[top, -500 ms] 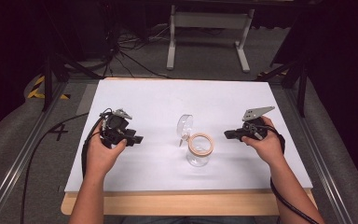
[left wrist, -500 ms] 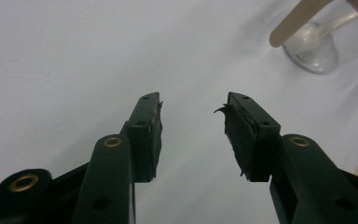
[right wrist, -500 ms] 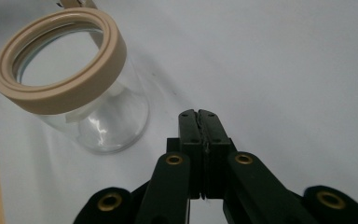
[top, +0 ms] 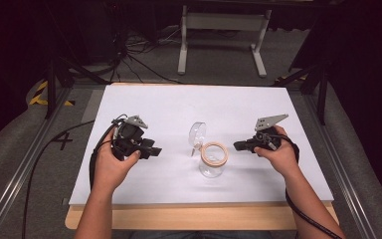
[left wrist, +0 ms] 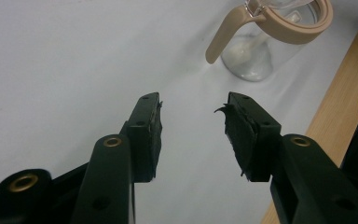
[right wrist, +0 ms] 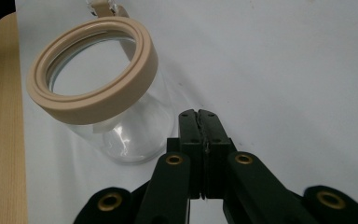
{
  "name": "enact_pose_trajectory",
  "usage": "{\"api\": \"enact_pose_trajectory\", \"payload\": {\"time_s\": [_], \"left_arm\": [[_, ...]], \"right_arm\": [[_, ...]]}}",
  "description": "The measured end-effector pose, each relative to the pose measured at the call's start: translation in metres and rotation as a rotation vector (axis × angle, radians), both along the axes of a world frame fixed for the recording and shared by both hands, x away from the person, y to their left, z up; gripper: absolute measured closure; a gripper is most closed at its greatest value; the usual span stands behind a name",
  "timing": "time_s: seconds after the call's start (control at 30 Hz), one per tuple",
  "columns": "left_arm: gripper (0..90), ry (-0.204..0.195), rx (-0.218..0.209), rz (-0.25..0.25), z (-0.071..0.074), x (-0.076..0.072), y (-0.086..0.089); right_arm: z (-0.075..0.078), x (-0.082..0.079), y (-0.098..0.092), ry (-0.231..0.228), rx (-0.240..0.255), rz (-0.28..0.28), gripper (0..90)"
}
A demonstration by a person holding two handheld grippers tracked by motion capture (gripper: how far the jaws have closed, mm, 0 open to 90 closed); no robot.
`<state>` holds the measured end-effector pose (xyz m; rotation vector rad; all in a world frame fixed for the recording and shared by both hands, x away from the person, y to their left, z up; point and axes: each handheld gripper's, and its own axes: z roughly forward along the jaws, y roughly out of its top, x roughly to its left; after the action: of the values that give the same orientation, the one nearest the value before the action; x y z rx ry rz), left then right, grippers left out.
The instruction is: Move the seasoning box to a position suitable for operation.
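I see the jar [top: 212,160] standing upright near the middle of the white sheet [top: 169,107], its tan rim [right wrist: 93,70] uncovered and its clear lid [top: 197,133] swung up behind it. My left gripper [top: 154,151] hovers well to the jar's left, jaws spread with nothing between them. My right gripper [top: 238,146] sits just beside the jar on its right, jaws pressed together on nothing, apart from the glass.
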<state>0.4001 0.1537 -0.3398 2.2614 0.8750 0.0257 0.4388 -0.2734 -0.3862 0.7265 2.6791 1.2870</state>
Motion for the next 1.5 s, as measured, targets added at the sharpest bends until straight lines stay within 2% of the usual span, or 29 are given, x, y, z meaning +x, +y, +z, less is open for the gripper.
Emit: {"api": "enact_pose_trajectory", "payload": {"time_s": [0.03, 0.13, 0.37, 0.47, 0.67, 0.8, 0.9, 1.17, 1.43, 1.5], "left_arm": [[56.0, 0.025, 0.010, 0.004, -0.001, 0.001, 0.000], [56.2, 0.045, 0.050, 0.018, -0.001, 0.000, -0.003], [56.6, 0.023, 0.050, 0.007, 0.002, -0.002, -0.006], [56.7, 0.024, 0.051, 0.009, 0.002, -0.003, -0.006], [56.9, 0.021, 0.050, 0.012, 0.001, -0.003, -0.005], [56.6, 0.027, 0.054, 0.014, 0.001, -0.002, -0.005], [56.5, 0.030, 0.061, 0.006, 0.000, -0.001, -0.005], [56.0, 0.034, 0.051, 0.010, -0.001, 0.001, -0.006], [55.9, 0.032, 0.052, -0.009, -0.002, 0.008, -0.012], [55.6, 0.020, 0.053, -0.012, -0.003, 0.011, -0.014]], "right_arm": [[-0.003, 0.000, 0.002, 0.007, 0.001, 0.005, 90.0], [-0.010, 0.002, 0.007, 0.022, -0.012, 0.016, 90.0], [-0.026, 0.005, 0.020, 0.052, -0.047, 0.036, 90.0], [-0.030, 0.005, 0.024, 0.053, -0.046, 0.042, 90.0], [-0.032, 0.003, 0.033, 0.037, -0.050, 0.062, 90.0], [-0.032, 0.004, 0.031, 0.042, -0.030, 0.062, 90.0], [-0.032, 0.004, 0.032, 0.033, -0.035, 0.062, 90.0], [-0.031, 0.001, 0.033, 0.046, -0.062, 0.060, 90.0], [-0.029, -0.011, 0.035, 0.058, -0.080, 0.089, 90.0], [-0.029, -0.015, 0.037, 0.055, -0.088, 0.096, 90.0]]}}
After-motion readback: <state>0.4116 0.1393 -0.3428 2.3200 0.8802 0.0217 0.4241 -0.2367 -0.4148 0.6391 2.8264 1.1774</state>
